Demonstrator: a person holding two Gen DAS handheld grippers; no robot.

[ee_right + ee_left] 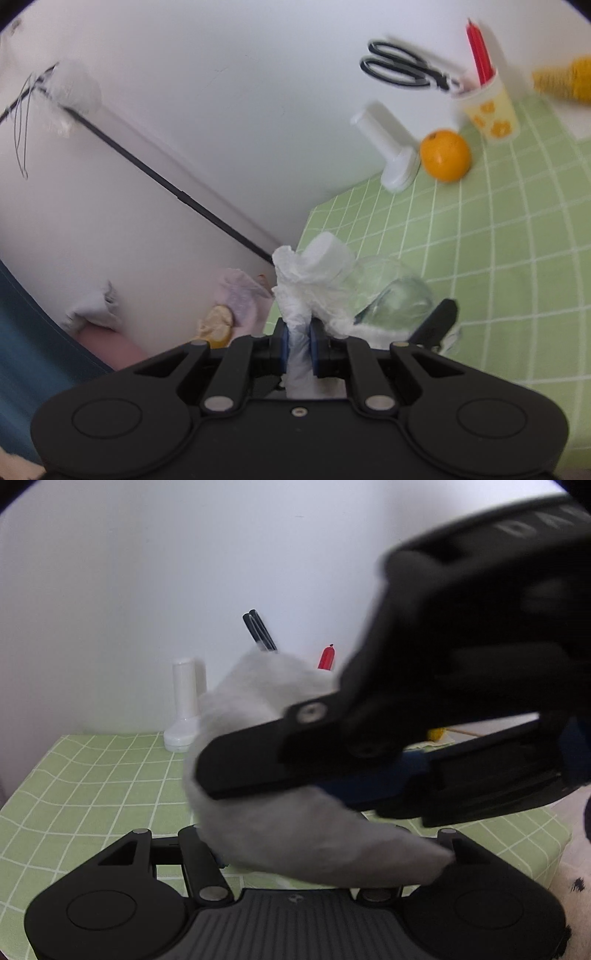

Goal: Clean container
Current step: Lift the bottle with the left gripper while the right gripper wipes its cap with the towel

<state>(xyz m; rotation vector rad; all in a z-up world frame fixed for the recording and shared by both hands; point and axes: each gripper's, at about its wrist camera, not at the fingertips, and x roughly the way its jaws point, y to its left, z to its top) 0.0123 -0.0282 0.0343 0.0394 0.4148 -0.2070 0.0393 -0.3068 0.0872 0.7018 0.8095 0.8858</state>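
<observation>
The clear glass jar with a white screw cap (354,284) lay tilted just ahead of our right gripper (297,347), cap end to the upper left of the fingertips and its rounded body to their right, over the green checked tablecloth (517,280). Our worry was the jar slipping: glass is slick, and if the wiping pushed sideways harder than the hold on it, we judged it could twist free and drop onto the cloth, or past the table edge close on the left. A second risk was the crumpled white paper towel (295,295) tearing or pulling out of the pinch if it snagged on the cap.

The right gripper's blue-padded fingers (282,345) stood nearly together, clamped on a twisted neck of the towel, whose loose end spread forward against the jar's cap and shoulder. A black finger (436,321) of the left gripper showed to the right of the jar, seemingly against its base (we could not see the contact itself).

From the left wrist view, the towel and the right gripper (258,764) crossing in front hid the left gripper's fingertips (321,849), so we could not tell how wide its fingers stood or what they held.
</observation>
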